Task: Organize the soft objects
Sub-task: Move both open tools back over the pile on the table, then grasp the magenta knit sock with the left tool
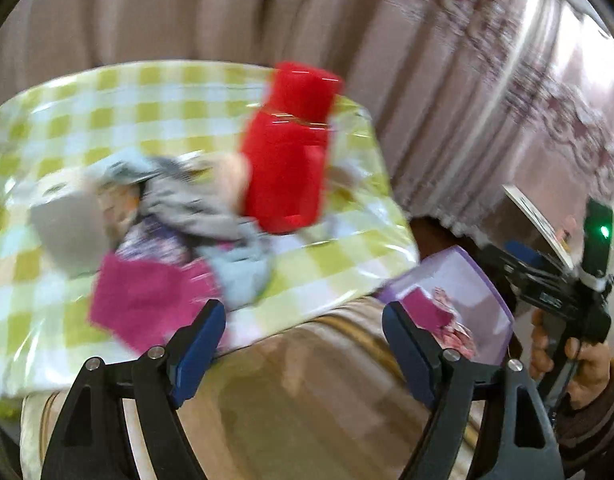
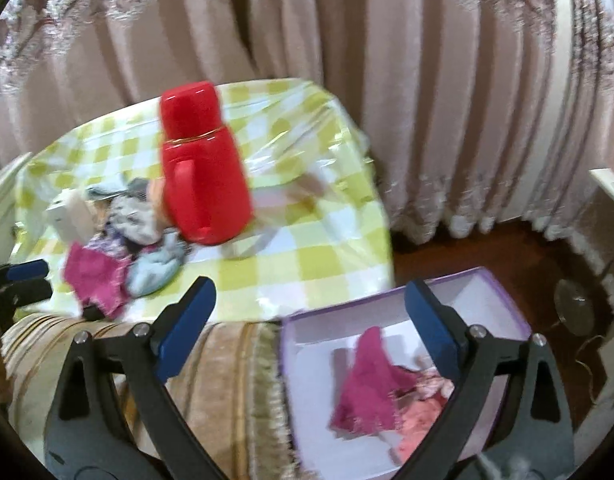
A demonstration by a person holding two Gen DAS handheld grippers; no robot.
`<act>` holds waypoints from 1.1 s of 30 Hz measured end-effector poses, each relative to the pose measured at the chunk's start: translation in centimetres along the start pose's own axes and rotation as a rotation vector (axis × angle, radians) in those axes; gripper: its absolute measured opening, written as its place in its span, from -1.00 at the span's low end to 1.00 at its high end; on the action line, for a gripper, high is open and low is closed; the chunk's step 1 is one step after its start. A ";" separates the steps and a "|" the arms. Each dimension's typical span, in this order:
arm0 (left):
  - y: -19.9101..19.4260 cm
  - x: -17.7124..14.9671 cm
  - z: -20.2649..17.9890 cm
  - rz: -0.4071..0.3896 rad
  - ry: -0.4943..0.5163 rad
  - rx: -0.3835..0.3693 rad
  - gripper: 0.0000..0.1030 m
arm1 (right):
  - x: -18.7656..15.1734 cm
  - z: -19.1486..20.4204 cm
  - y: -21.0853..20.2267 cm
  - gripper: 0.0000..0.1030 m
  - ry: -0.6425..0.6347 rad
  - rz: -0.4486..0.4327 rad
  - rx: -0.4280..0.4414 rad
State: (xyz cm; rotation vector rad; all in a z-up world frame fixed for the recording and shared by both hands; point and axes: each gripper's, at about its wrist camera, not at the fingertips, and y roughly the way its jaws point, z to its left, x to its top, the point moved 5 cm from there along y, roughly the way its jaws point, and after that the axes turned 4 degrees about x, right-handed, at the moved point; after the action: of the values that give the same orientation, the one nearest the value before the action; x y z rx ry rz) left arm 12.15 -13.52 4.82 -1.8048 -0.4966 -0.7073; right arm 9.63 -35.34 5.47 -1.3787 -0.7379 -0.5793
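A pile of soft cloths (image 1: 179, 216) lies on the green checked table (image 1: 67, 120), with a magenta cloth (image 1: 143, 300) at its near edge and a pale blue one (image 1: 243, 268) beside it. The pile also shows in the right wrist view (image 2: 135, 216). A purple-rimmed white box (image 2: 387, 320) sits lower right and holds a magenta cloth (image 2: 371, 380) and a pink one (image 2: 419, 420). My left gripper (image 1: 303, 340) is open and empty, just short of the pile. My right gripper (image 2: 307, 320) is open and empty above the box's left side.
A tall red thermos jug (image 1: 291, 148) stands on the table right behind the pile. A beige striped cushion (image 2: 211, 380) lies between table and box. Pink curtains (image 2: 347, 60) hang behind. Dark wooden floor (image 2: 487, 248) lies to the right.
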 end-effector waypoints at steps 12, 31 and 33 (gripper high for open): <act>-1.4 -4.0 12.6 0.078 -0.334 0.109 0.58 | -1.2 4.1 2.3 0.88 -0.042 0.076 0.160; 5.8 -2.9 20.1 0.261 -0.552 0.152 0.58 | -1.9 12.2 5.4 0.88 -0.171 0.207 0.335; 6.7 -3.0 20.7 0.267 -0.558 0.162 0.58 | -2.1 13.1 5.7 0.88 -0.193 0.221 0.345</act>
State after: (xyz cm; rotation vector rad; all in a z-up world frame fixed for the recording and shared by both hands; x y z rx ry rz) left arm 18.92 3.79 -6.85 -1.8589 -0.6383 0.0310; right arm 10.86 -21.79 0.60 -1.1819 -0.7858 -0.1359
